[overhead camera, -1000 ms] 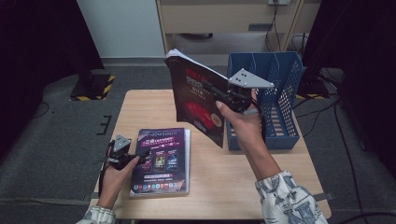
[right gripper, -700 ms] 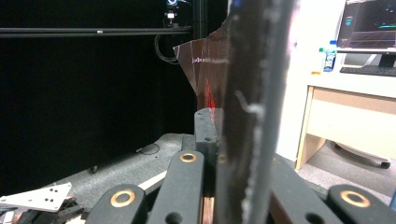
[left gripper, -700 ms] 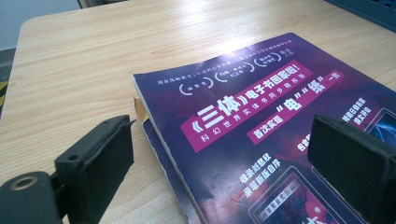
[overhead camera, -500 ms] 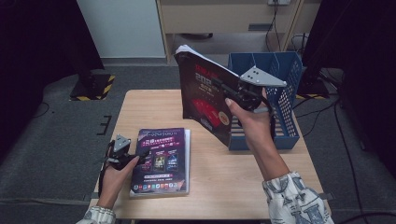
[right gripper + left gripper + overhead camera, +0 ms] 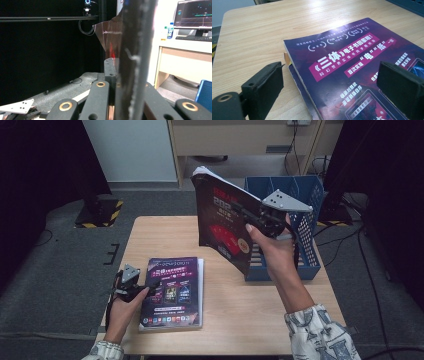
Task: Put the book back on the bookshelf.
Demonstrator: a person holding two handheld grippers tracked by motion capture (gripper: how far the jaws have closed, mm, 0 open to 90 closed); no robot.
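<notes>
Since the earlier frame, the red magazine [image 5: 222,222] has been shifting rightward, toward the blue rack [image 5: 305,227], and is now standing more upright in the air. It is being held by the right gripper [image 5: 260,217], whose jaws are clamped tight on its right edge; in the right gripper view the magazine [image 5: 135,55] is running edge-on between the two black jaws, pressed on both sides. The red magazine is hanging above the bench [image 5: 165,237], its lower corner reaching down in front of the rack's near left corner, its cover facing the person.

A purple magazine [image 5: 172,290] is lying flat on the near left part of the bench, well apart from the rack. The left gripper [image 5: 150,285] is resting at that magazine's left edge, kept in the same place as before. In the left gripper view its jaws are standing wide apart, one over the bare bench [image 5: 257,30] beside the spine, the other over the cover [image 5: 352,67], gripping nothing. A second magazine seems to be lying under the purple one.
</notes>
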